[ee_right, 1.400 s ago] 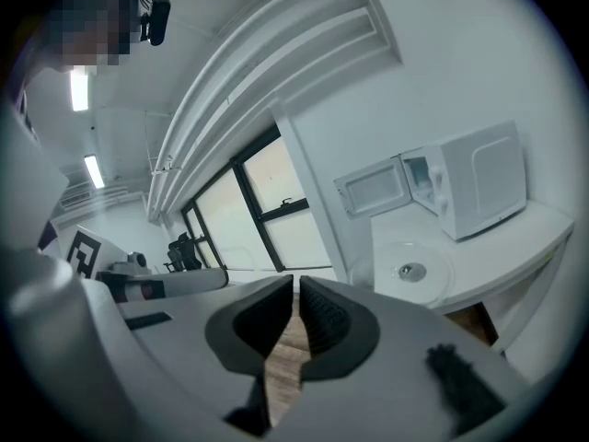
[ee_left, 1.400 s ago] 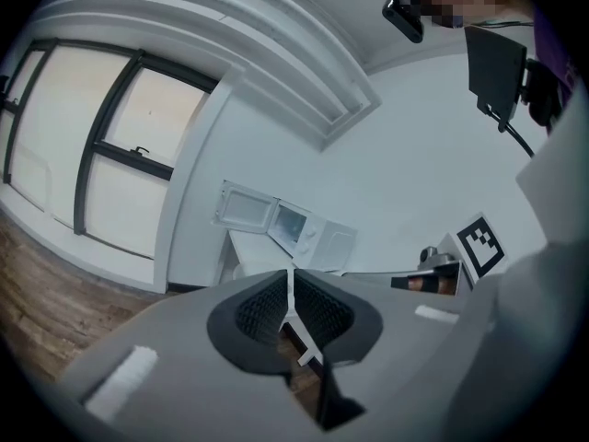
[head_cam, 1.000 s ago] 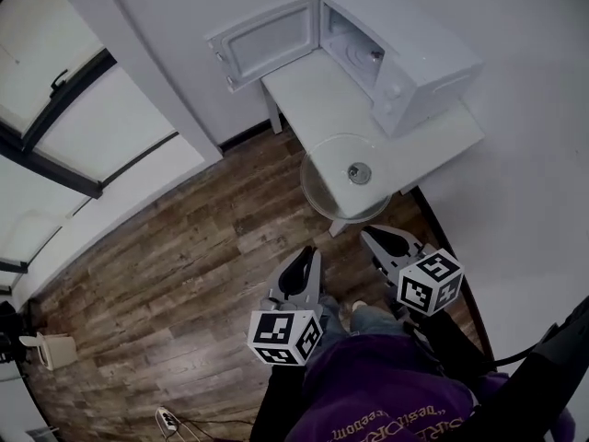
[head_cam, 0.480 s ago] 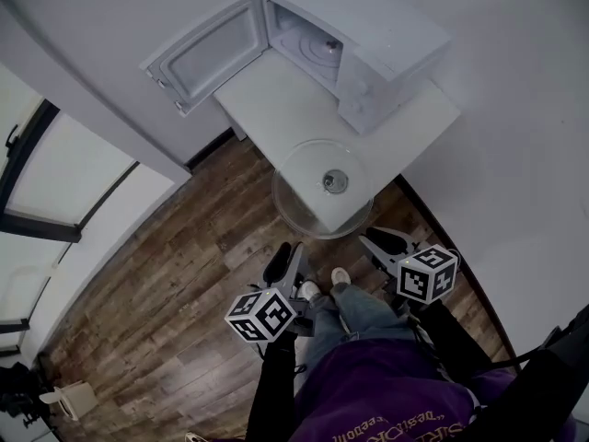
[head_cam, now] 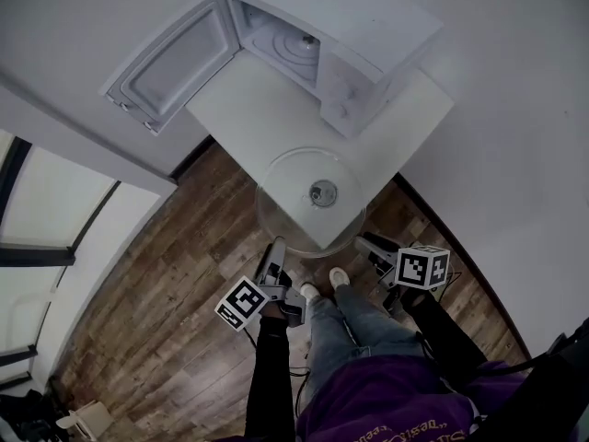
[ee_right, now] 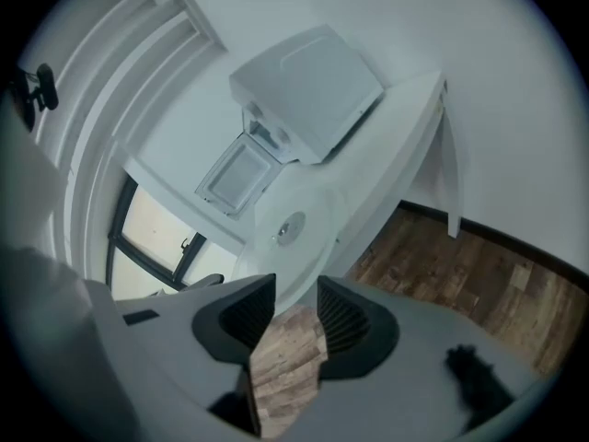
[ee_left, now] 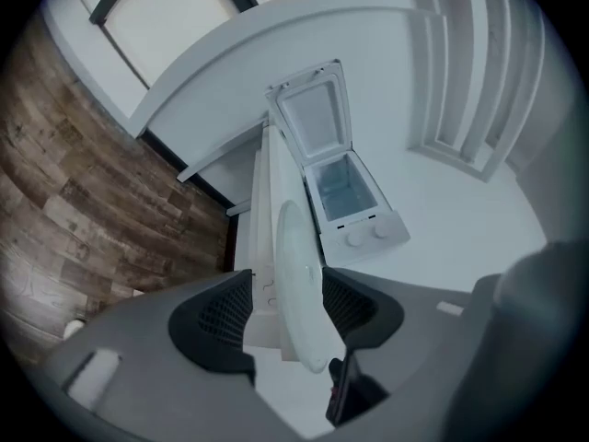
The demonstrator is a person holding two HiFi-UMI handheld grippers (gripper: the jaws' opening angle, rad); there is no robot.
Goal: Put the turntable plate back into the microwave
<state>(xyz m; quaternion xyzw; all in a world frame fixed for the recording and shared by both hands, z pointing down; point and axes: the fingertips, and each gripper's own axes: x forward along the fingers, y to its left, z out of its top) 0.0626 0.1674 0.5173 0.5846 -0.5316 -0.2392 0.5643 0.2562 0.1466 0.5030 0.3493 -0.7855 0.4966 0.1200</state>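
Observation:
The clear glass turntable plate [head_cam: 293, 212] lies flat on the white table [head_cam: 241, 109] and overhangs its near edge. Behind it stands the white microwave [head_cam: 354, 40], its door [head_cam: 170, 58] swung open to the left. My left gripper [head_cam: 273, 249] sits at the plate's near-left rim. Its jaws have just been opening, and the plate [ee_left: 296, 274] shows edge-on in the gap without the pads pressing on it. My right gripper [head_cam: 370, 245] is open just off the near-right rim. Its jaws have also just been opening, with only floor between them and the plate [ee_right: 285, 238] ahead.
The table stands in a corner between white walls. Brown wood floor [head_cam: 166, 284] lies in front of it, with a window [head_cam: 51, 210] at the left. The person's legs and shoes [head_cam: 322, 288] are between the two grippers. A table leg [ee_right: 451, 187] drops at the right.
Both grippers have dropped and rolled, and have come up to the plate's near rim. Their jaws have gone from shut to open. The head view has shifted toward the table.

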